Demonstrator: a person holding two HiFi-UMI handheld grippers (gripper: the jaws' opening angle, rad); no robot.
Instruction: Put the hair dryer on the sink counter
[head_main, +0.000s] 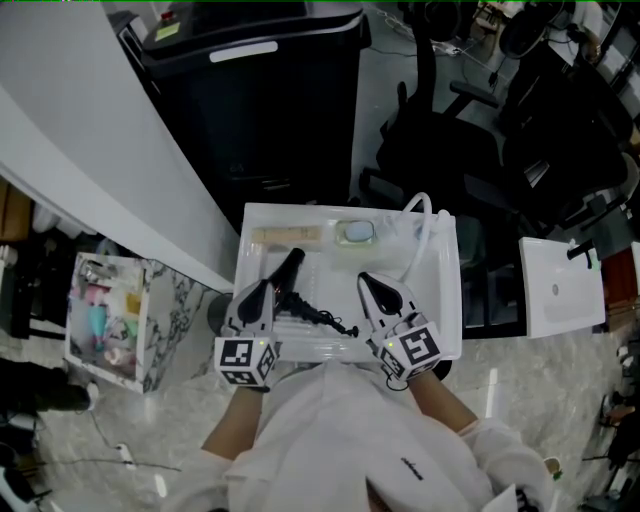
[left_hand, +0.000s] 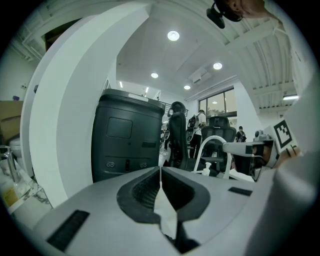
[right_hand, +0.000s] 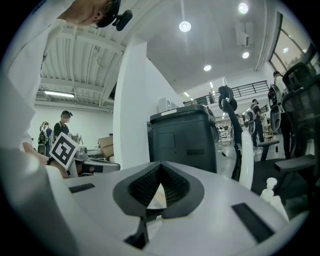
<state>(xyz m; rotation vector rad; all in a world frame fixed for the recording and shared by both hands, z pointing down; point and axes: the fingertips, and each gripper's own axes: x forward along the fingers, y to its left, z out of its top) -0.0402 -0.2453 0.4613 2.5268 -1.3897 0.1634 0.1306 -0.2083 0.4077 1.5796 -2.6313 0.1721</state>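
The black hair dryer (head_main: 288, 282) lies on the white sink counter (head_main: 445, 300), just right of the left gripper (head_main: 256, 297) and left of the right gripper (head_main: 380, 291). Both grippers are squeezed shut and hold nothing. I think it already sits where the job wants it.
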